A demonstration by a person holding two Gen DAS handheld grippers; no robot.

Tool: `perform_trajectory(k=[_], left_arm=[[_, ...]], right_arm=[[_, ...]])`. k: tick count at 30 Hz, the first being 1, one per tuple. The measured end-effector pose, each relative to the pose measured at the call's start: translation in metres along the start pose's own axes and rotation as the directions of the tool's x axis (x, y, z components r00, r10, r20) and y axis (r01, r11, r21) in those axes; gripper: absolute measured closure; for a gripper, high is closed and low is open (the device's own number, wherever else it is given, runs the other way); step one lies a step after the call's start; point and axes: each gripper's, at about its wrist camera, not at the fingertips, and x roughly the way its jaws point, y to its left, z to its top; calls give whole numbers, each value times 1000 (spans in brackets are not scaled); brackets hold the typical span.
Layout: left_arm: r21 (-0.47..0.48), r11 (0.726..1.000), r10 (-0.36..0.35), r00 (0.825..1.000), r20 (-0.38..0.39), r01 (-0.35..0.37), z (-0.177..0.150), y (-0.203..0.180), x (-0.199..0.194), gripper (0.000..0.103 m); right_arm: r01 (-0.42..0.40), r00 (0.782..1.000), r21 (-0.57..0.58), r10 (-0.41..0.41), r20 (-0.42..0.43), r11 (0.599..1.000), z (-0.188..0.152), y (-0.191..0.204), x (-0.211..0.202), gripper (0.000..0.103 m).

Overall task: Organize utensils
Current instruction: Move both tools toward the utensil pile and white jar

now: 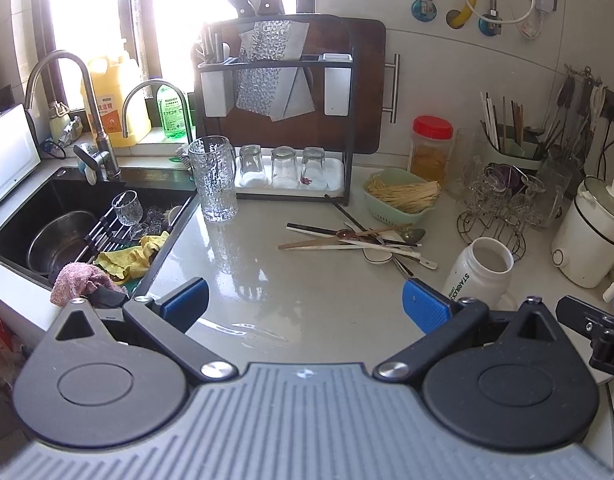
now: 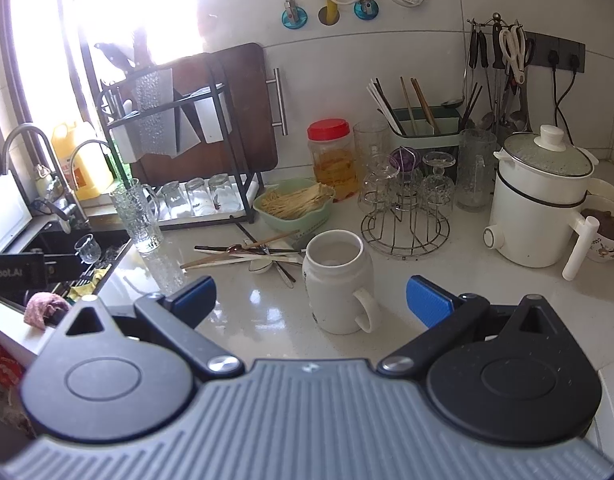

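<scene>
Left wrist view: the left hand-held gripper (image 1: 305, 304) is wide open and holds nothing. It hangs over the bare counter (image 1: 307, 288). A messy pile of chopsticks and spoons (image 1: 359, 240) lies further ahead, well apart from the fingers. A white mug (image 1: 481, 274) stands just right of the pile.

Right wrist view: the right hand-held gripper (image 2: 311, 296) is wide open too, with nothing in it. The white mug (image 2: 339, 284) stands between its blue pads (image 2: 429, 300). The pile (image 2: 247, 258) lies behind the mug. A green holder (image 2: 423, 130) with chopsticks stands by the wall.
</scene>
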Motion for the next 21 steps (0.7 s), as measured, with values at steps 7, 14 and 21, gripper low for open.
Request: perform_trajectory(k=[7, 14, 21], left_arm=[[21, 1000, -19, 1000, -19, 19, -1, -4, 2, 0], [10, 999, -32, 999, -31, 32, 2, -3, 2, 0], [27, 999, -37, 998, -53, 38, 7, -3, 3, 0]], right_arm=[[-8, 1000, 8, 8, -2, 1000, 0, -1, -1, 0], [-1, 1000, 9, 1, -10, 1000, -2, 0, -1, 0], [-1, 1000, 31, 1, -12, 1000, -2, -1, 0, 0]])
